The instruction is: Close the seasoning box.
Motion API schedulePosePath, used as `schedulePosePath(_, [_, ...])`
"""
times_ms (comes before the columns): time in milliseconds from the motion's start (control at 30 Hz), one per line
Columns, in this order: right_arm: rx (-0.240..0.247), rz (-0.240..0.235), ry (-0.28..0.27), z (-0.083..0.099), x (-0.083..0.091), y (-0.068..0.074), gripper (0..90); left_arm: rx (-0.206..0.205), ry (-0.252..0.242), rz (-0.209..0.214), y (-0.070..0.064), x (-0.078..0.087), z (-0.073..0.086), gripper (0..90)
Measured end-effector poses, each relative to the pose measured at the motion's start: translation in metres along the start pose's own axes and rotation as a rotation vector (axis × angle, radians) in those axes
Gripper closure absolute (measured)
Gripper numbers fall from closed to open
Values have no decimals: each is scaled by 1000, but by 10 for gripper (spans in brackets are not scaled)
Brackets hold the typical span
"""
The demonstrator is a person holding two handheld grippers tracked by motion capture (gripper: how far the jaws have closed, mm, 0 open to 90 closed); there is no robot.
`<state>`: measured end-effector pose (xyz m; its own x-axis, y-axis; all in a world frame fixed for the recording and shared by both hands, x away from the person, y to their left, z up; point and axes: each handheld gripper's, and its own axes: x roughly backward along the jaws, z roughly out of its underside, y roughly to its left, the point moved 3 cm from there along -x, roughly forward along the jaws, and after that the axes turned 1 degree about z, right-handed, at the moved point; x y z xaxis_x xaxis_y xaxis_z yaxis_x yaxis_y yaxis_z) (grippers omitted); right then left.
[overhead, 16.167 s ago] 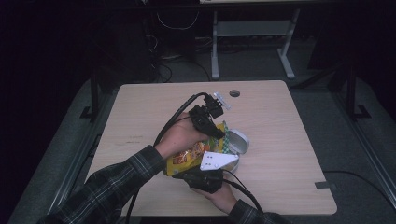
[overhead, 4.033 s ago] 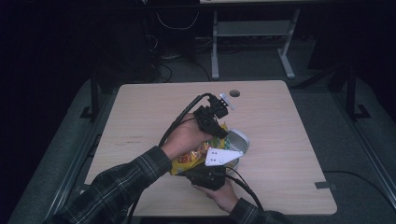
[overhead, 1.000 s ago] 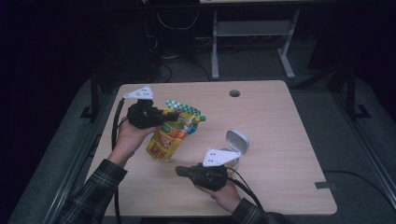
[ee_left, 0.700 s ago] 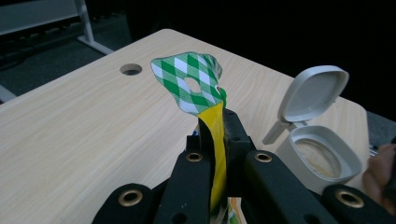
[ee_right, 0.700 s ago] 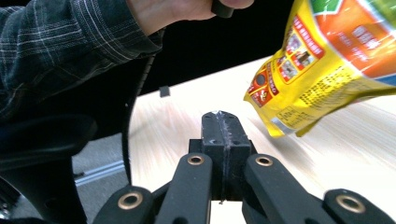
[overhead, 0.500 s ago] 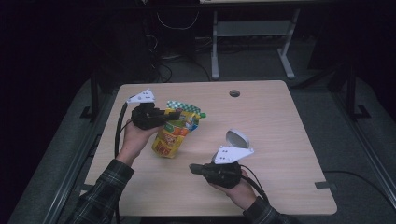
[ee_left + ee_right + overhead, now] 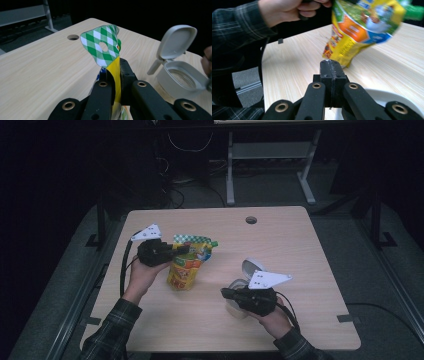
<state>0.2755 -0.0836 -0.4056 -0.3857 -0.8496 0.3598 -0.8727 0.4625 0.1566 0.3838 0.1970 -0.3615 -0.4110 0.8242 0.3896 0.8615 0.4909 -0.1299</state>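
Note:
A yellow snack pouch (image 7: 186, 267) with a green checked top hangs tilted over the left half of the table, its lower end at or just above the wood. My left gripper (image 7: 175, 251) is shut on the pouch's top edge (image 7: 115, 75), under the checked flap (image 7: 103, 46). A white container (image 7: 180, 77) stands to the right with its flip lid (image 7: 251, 267) up. My right gripper (image 7: 226, 292) hovers over the container's near rim (image 7: 397, 100). Its jaws are shut with nothing between them, and its tips (image 7: 331, 63) point at the pouch (image 7: 359, 27).
The wooden table (image 7: 280, 240) has a round cable hole (image 7: 251, 220) near its far edge. A hand in a plaid sleeve (image 7: 287, 10) holds the left gripper. Metal desk legs (image 7: 270, 155) and cables stand on the dark floor beyond the table.
Earlier both grippers held the pouch at the container. The left one has since carried it off to the left. In the last second the right hand has shifted right, toward the container.

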Motion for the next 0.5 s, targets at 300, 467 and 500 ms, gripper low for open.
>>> schedulePosePath(300, [-10,33,17,6,8,-11,899,12,0,-19,-2,27,17,882])
schedulePosePath(467, [-1,49,18,7,13,-15,899,23,-4,-19,-3,39,26,881])
schedulePosePath(500, [-4,48,14,8,15,-16,899,25,-3,-17,-4,40,28,880])
